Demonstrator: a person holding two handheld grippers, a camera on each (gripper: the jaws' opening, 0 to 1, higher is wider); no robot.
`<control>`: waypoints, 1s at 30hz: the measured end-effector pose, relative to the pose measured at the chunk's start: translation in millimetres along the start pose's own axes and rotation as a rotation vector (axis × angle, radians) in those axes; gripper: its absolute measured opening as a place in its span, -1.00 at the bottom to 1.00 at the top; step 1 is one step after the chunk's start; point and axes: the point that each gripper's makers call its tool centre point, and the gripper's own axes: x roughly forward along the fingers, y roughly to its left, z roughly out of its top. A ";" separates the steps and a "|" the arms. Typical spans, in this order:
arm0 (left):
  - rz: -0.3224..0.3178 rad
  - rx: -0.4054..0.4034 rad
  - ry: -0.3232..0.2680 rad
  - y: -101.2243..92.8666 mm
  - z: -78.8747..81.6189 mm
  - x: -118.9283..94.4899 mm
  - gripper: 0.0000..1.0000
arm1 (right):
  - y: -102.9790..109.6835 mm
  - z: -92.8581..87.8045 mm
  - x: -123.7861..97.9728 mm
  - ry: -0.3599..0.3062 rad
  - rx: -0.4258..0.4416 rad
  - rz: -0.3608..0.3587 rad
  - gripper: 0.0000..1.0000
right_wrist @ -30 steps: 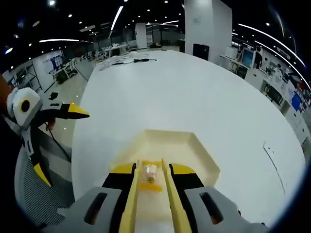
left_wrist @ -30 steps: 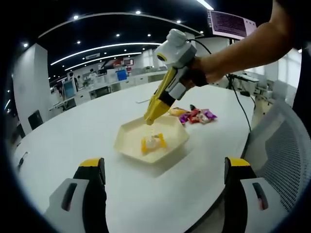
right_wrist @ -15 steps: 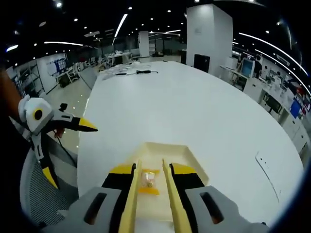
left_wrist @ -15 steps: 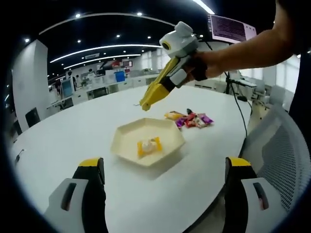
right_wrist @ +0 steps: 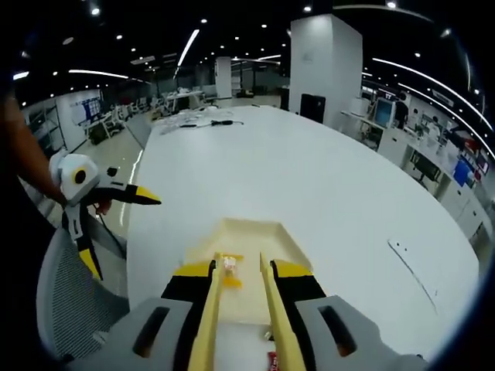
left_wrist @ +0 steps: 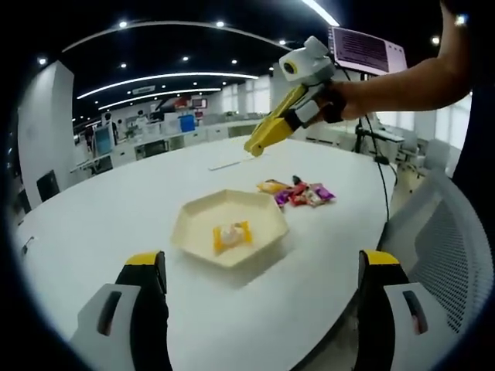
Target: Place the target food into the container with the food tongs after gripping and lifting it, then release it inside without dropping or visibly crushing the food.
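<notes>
the wide white table spreads under both of my tools, bare over most of its top. on it sits the cream hexagonal tray, and i see that tray again past my right tongs. beside the table, a grey mesh chair stands at the edge.

my right gripper is held up in the air above and beyond the tray, gripped by a hand; its long yellow tongs are nearly together with nothing between them. in the right gripper view its jaws run as two yellow blades with a narrow gap, empty, pointing at the tray.

my left gripper hangs low over the near table edge, jaws spread wide and holding nothing; it shows again at the side.

the wrapped food piece, white with yellow ends, lies inside the tray, free of any jaw. a small heap of coloured snack packets lies on the table just beyond the tray.
</notes>
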 end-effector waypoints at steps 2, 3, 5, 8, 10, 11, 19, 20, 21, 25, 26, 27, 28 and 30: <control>-0.004 -0.009 -0.001 -0.7 -0.3 0.0 0.99 | -3.3 -6.9 -8.2 0.001 0.009 -0.010 -0.45; 0.003 -0.003 0.000 0.6 -0.4 -0.1 0.99 | -4.4 -9.4 -11.5 0.001 0.013 -0.013 -0.45; 0.008 -0.010 -0.001 1.7 -0.4 -0.3 0.99 | -8.1 -16.3 -21.9 0.000 0.018 -0.026 -0.45; 0.013 -0.015 0.001 2.7 -1.2 -0.2 0.99 | -15.3 -27.5 -39.2 -0.002 0.032 -0.049 -0.45; 0.020 -0.009 0.007 4.2 -2.3 -0.1 0.99 | -19.3 -33.3 -49.7 -0.003 0.041 -0.061 -0.45; 0.021 -0.008 0.007 4.3 -2.3 -0.2 0.99 | -20.8 -35.7 -53.8 -0.004 0.043 -0.067 -0.45; 0.036 -0.015 0.014 6.7 -3.6 -0.3 0.99 | -28.8 -56.7 -79.2 0.015 0.044 -0.086 -0.45; 0.034 -0.019 0.017 6.2 -3.9 -0.1 0.99 | -29.5 -59.1 -81.3 0.016 0.042 -0.087 -0.45; 0.034 -0.019 0.017 6.3 -4.0 0.0 0.99 | -30.5 -60.2 -82.4 0.016 0.038 -0.090 -0.45; 0.038 -0.013 0.023 6.8 -5.2 0.1 0.99 | -34.0 -64.1 -85.4 0.015 0.034 -0.093 -0.45; 0.039 -0.011 0.025 7.2 -5.4 0.2 0.99 | -34.3 -64.4 -85.9 0.013 0.036 -0.095 -0.45; 0.040 -0.011 0.027 7.3 -5.8 0.3 0.99 | -34.5 -64.9 -86.4 0.010 0.040 -0.096 -0.45; 0.040 -0.012 0.031 7.2 -6.4 0.5 0.99 | -35.0 -65.5 -86.3 0.008 0.041 -0.098 -0.45; 0.041 -0.008 0.030 7.6 -6.3 0.5 0.99 | -36.3 -67.9 -85.7 0.006 0.042 -0.099 -0.45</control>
